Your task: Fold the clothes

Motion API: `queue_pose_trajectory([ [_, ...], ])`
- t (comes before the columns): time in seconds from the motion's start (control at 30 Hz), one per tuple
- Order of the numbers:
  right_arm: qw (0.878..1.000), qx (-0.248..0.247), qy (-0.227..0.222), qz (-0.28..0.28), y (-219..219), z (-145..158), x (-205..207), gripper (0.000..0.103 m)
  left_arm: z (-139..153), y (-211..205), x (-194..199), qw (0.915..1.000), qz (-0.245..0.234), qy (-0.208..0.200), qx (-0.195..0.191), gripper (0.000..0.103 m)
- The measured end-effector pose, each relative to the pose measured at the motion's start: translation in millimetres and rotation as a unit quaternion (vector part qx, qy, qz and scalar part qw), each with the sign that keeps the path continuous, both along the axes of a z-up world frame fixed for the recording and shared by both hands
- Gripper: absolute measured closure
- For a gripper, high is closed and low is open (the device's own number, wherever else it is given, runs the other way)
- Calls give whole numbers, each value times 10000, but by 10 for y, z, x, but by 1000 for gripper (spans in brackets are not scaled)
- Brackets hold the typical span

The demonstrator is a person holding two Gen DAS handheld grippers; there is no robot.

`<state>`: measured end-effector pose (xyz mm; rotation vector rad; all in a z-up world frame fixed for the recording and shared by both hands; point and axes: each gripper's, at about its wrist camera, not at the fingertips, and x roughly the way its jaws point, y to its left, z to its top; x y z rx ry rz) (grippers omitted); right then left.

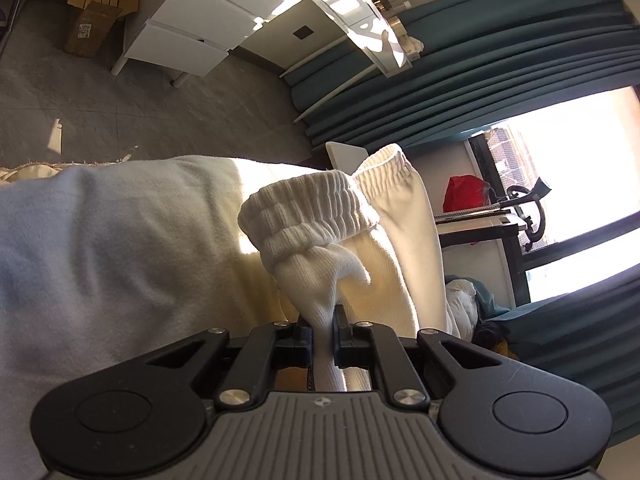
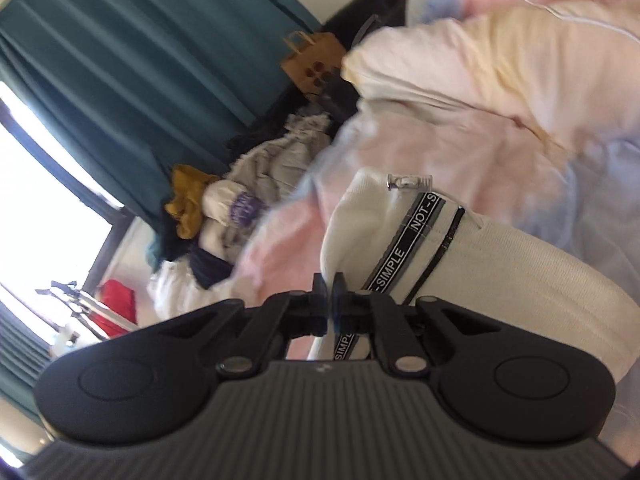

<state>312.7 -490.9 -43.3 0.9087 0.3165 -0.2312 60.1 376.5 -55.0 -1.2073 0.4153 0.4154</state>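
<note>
A pair of white jogging trousers lies over pastel bedding point(image 1: 100, 248). In the left wrist view its ribbed cuff point(image 1: 308, 216) stands bunched just ahead of my left gripper point(image 1: 322, 320), which is shut on the leg fabric below that cuff. The second cuff point(image 1: 386, 164) lies behind it. In the right wrist view the same white garment point(image 2: 500, 264) shows a black band point(image 2: 404, 248) printed NOT-SIMPLE. My right gripper point(image 2: 329, 290) has its jaws together at the garment's left edge. The cloth runs under the right finger, and I cannot tell whether any is pinched.
A white drawer unit point(image 1: 192, 20) and a cardboard box point(image 1: 96, 8) stand on the grey floor. Teal curtains point(image 1: 500, 72) flank a bright window. A pile of clothes point(image 2: 248, 200), a paper bag point(image 2: 308, 64) and a red bag point(image 1: 466, 192) sit beside the bed.
</note>
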Motion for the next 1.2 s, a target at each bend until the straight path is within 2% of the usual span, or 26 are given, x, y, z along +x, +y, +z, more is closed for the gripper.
queue_pose_trajectory([
  [0.1,9941,-140,-1053,210,83,399,-98,97,4,29,-52,9996,51,-235,-155,94],
  [0.17,9887,-197,-1474,193,85,509,-261,97,-13,56,-86,9993,57,-280,-256,94],
  [0.3,9922,-318,-995,-676,-15,288,-701,97,-48,47,-100,9994,-56,-136,-329,94],
  [0.33,9933,-180,-686,-911,-60,145,-819,97,-55,36,-102,9994,-85,-85,-330,94],
  [0.43,9864,680,389,-1445,-223,-436,-1156,97,-80,28,-125,9993,-105,46,-361,94],
  [0.5,9689,1576,1025,-1607,-354,-823,-1320,97,-111,43,-150,9990,-76,113,-434,94],
  [0.53,9602,1928,1151,-1663,-414,-946,-1379,97,-129,54,-165,9987,-61,129,-491,94],
  [0.6,9545,2163,1146,-1702,-508,-1015,-1425,97,-138,65,-185,9984,-65,143,-545,93],
  [0.73,9616,2024,935,-1599,-444,-991,-1393,96,-141,63,-199,9984,-73,233,-503,92],
  [0.87,9579,2154,785,-1727,-469,-1039,-1396,93,-144,53,-233,9982,-42,268,-543,90],
  [0.9,9568,2162,806,-1769,-477,-1049,-1399,93,-133,47,-258,9981,26,274,-548,88],
  [0.93,9568,2123,837,-1803,-494,-1050,-1408,91,-122,41,-282,9980,94,279,-552,79],
  [0.97,9572,2070,861,-1830,-516,-1047,-1421,88,-112,36,-307,9979,162,285,-556,74],
  [1.0,9582,1980,889,-1864,-536,-1045,-1411,84,-114,34,-339,9976,239,183,-625,63],
  [1.03,9594,1874,917,-1899,-555,-1043,-1392,70,-126,37,-376,9967,322,-12,-749,50],
  [1.07,9607,1752,915,-1950,-575,-1050,-1365,49,-139,39,-414,9951,405,-207,-872,44],
  [1.1,9630,1694,869,-1908,-608,-1084,-1308,39,-149,46,-428,9940,438,-313,-948,40],
  [1.13,9657,1667,810,-1821,-648,-1129,-1239,28,-155,57,-410,9940,424,-335,-954,40],
  [1.2,9698,1609,697,-1694,-708,-1208,-1126,28,-183,84,-374,9934,479,-343,-987,40],
])
